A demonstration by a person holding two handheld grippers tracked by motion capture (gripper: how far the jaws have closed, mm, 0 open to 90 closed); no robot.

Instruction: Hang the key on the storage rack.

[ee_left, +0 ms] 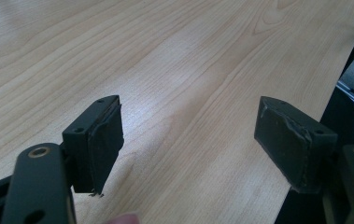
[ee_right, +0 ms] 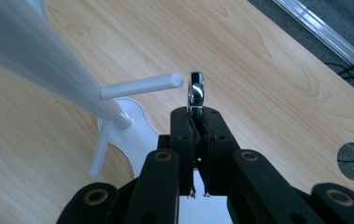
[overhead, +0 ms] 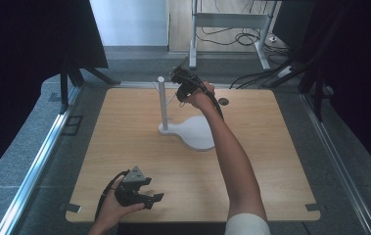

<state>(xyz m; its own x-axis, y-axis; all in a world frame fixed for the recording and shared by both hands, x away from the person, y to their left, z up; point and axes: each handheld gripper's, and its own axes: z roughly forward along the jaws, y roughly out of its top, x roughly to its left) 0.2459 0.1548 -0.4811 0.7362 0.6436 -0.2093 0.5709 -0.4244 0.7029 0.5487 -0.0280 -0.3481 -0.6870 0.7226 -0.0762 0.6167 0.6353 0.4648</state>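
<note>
Right gripper is up at the white stand, jaws clamped tight on a shiny metal ring that pokes up from between the pads. In the right gripper view the ring sits just beside the tip of the upper peg, close to level with it but apart, not yet threaded on. A second, lower peg angles down from the same post, bare as well.

So the step in hand looks like hanging the ring on that upper peg. The ring shows edge-on here, so which way its opening faces is hard to tell. By my read, the next move calls for lining the opening up with the peg's tip, sliding it along the peg toward the post, and only then letting the jaws part; let go too soon and it could drop onto the stand's flat white base.

From the high view the right gripper hangs beside the top of the post, arm stretched across the wooden table.

Left gripper waits at the near edge of the table, well apart from the stand, jaws wide apart with nothing between the pads, just bare wood below.

Containers: no bowl, box or tray on the table, and both pegs carry nothing
</note>
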